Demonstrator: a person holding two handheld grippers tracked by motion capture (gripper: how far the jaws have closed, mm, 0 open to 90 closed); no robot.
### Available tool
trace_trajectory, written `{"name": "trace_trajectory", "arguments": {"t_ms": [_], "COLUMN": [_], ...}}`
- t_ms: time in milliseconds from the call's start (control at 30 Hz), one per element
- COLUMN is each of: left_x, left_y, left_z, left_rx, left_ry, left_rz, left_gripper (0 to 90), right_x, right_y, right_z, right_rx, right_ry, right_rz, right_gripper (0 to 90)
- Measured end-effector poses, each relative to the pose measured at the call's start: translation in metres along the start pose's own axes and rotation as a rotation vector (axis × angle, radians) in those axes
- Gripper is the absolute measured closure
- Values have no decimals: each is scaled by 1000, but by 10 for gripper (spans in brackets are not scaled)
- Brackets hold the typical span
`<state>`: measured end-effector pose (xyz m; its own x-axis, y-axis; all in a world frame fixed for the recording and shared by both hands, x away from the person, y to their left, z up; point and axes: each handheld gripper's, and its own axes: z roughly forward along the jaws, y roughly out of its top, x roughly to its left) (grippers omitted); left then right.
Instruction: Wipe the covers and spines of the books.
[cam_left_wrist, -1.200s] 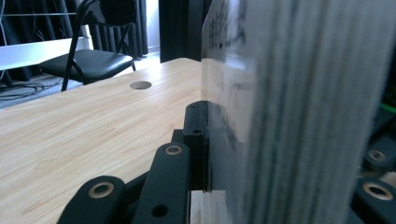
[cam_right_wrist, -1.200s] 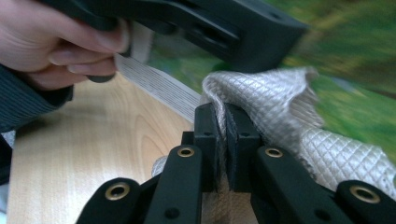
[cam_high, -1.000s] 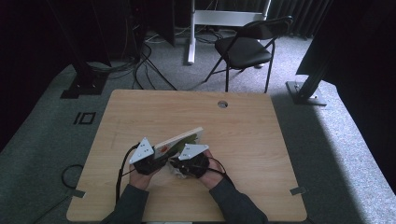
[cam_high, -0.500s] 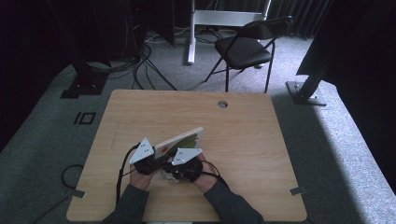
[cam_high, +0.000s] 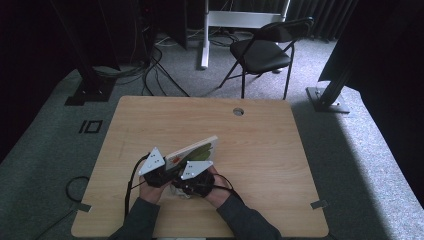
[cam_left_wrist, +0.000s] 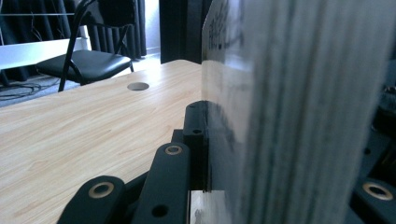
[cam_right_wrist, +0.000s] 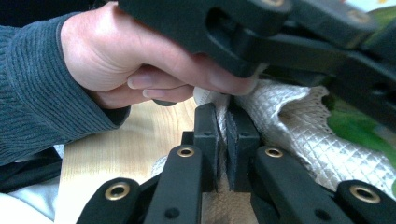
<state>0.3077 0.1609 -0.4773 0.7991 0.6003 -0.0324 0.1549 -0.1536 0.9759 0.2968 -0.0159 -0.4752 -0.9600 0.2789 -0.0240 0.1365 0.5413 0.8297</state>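
A book (cam_high: 196, 149) with a green leaf picture on its cover is tilted up off the wooden table (cam_high: 260, 145). My left gripper (cam_high: 161, 175) is shut on the book's near edge; in the left gripper view the book's page block (cam_left_wrist: 289, 107) stands between the jaws. My right gripper (cam_high: 189, 186) sits close beside the left one, under the book's near corner. In the right gripper view the right gripper (cam_right_wrist: 225, 126) is shut on a fold of white quilted cloth (cam_right_wrist: 289, 121). The person's left hand (cam_right_wrist: 116, 56) and the left gripper (cam_right_wrist: 280, 28) are just above it.
The table has a round cable hole (cam_high: 238, 111) near its far edge. A black folding chair (cam_high: 260, 50) stands on the carpet beyond the table. Cables (cam_high: 75, 187) trail off the table's left side.
My right gripper has moved a little left and nearer the person, closing up against the left gripper. The book stays tilted in the left gripper.
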Motion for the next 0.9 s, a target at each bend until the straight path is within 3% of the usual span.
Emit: {"name": "trace_trajectory", "arguments": {"t_ms": [267,900], "left_x": [0,1], "left_y": [0,0], "left_z": [-1,-2], "left_rx": [-3,0], "left_ry": [0,3], "left_rz": [0,1], "left_gripper": [781,781], "right_x": [0,-13], "right_y": [0,-6], "right_z": [0,-12], "right_rx": [1,-2], "right_ry": [0,-57], "right_rz": [-4,30], "right_gripper": [847,847]}}
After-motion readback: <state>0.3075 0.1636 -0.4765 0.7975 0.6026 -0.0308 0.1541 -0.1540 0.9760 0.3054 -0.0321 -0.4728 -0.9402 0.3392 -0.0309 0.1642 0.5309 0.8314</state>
